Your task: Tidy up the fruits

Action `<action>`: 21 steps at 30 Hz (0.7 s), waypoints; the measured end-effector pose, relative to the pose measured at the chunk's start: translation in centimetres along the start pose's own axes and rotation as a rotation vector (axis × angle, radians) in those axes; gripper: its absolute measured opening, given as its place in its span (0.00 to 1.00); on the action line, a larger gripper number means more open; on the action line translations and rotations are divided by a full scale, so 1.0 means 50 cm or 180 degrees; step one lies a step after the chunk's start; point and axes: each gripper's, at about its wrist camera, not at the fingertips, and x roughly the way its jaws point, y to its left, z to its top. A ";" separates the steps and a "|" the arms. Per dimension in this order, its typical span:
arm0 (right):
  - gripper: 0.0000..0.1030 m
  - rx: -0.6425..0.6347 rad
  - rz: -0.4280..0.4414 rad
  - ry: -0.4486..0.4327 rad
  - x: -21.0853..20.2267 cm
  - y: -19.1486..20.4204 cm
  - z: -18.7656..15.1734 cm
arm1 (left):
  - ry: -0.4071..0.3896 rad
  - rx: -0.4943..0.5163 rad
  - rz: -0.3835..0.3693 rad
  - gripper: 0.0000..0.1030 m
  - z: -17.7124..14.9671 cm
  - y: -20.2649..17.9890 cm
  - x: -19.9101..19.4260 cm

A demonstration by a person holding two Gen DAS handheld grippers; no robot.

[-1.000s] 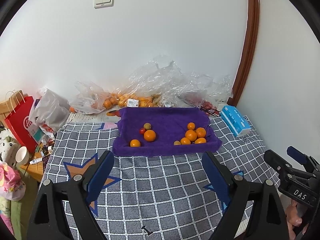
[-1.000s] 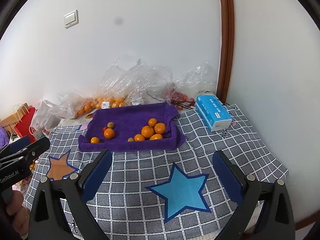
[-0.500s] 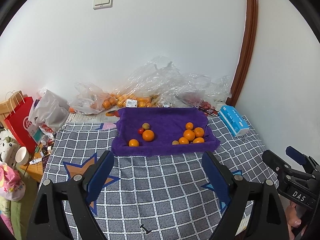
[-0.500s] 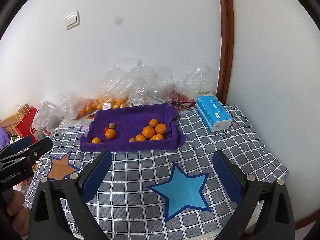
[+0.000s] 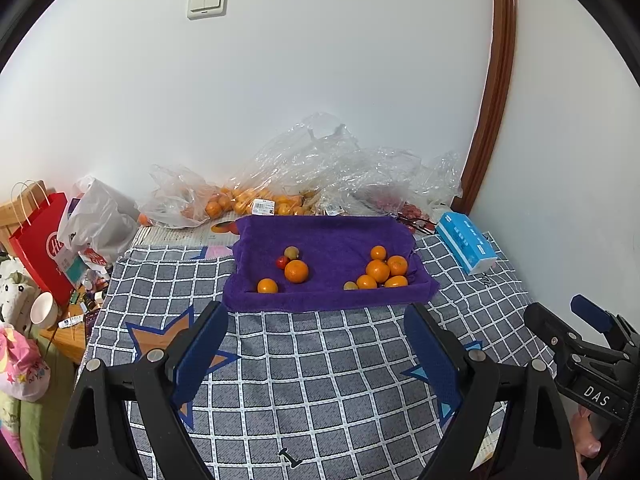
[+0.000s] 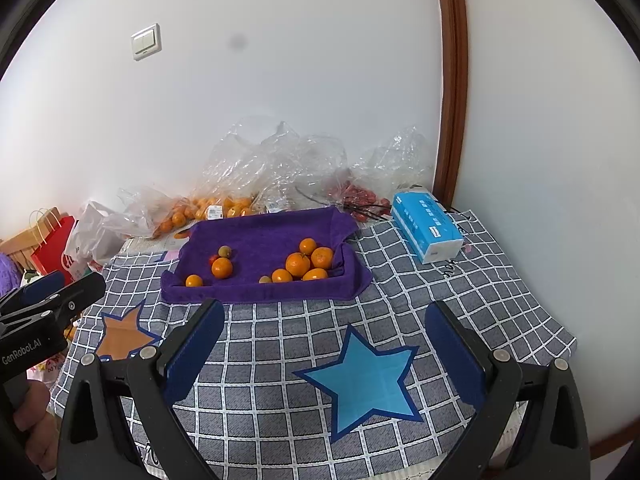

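Two bunches of fruit lie on a purple towel (image 5: pixel 332 240). On the left sit two oranges (image 5: pixel 296 271), a small red fruit (image 5: pixel 282 262) and a brownish one (hard to tell what kind). On the right, five oranges (image 5: pixel 377 271) huddle together, touching, with one little brownish fruit (image 5: pixel 350 286) beside them.

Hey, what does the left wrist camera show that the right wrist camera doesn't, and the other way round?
Only the left wrist view shows the white cup and pink bag at the table's left edge, and the right gripper's side profile. Only the right wrist view shows the whole blue star on the checked tablecloth, and the left gripper from the side. Both show the purple towel tray holding oranges, the blue tissue pack, the clear plastic bags and the wall switch. Both grippers are open and empty.
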 end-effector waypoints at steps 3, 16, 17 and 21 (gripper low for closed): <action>0.96 -0.0004 0.0005 0.0002 -0.001 0.001 0.001 | -0.0002 0.0007 0.0009 0.87 0.001 -0.002 -0.003; 0.96 0.0002 0.0014 -0.0015 -0.004 0.000 0.000 | -0.0002 0.0012 0.0015 0.87 0.002 -0.004 -0.004; 0.96 0.0000 0.0014 -0.0018 -0.004 0.000 0.000 | -0.0003 0.0013 0.0012 0.87 0.002 -0.004 -0.004; 0.96 0.0001 0.0014 -0.0016 -0.004 0.000 0.000 | 0.0000 0.0012 0.0016 0.87 0.003 -0.004 -0.004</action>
